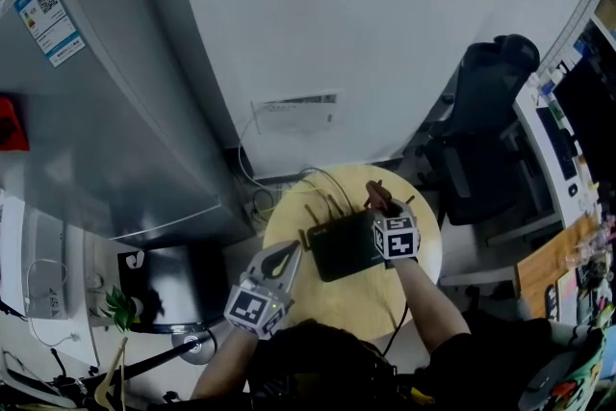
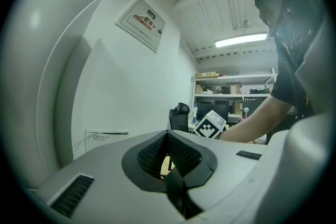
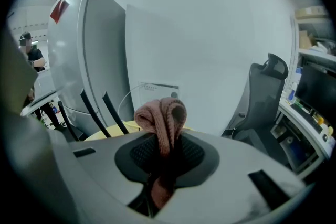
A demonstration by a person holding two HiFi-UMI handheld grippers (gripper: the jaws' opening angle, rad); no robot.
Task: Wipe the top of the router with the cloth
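A black router [image 1: 342, 247] with thin upright antennas [image 3: 112, 112] lies on a small round yellow table [image 1: 327, 308]. My right gripper [image 1: 376, 200] is at the router's far right corner, shut on a folded pinkish-brown cloth [image 3: 160, 117] that bulges out past its jaws. Whether the cloth touches the router I cannot tell. My left gripper [image 1: 290, 254] hovers at the table's left edge beside the router. In the left gripper view the left gripper [image 2: 169, 159] has its jaws together with nothing between them.
A tall grey refrigerator [image 1: 106, 111] stands to the left. A black office chair [image 1: 486, 111] and a desk with monitors [image 1: 568, 125] are on the right. Cables [image 1: 252, 192] run behind the table under a wall panel [image 1: 295, 113]. A black box [image 1: 178, 279] sits on the floor.
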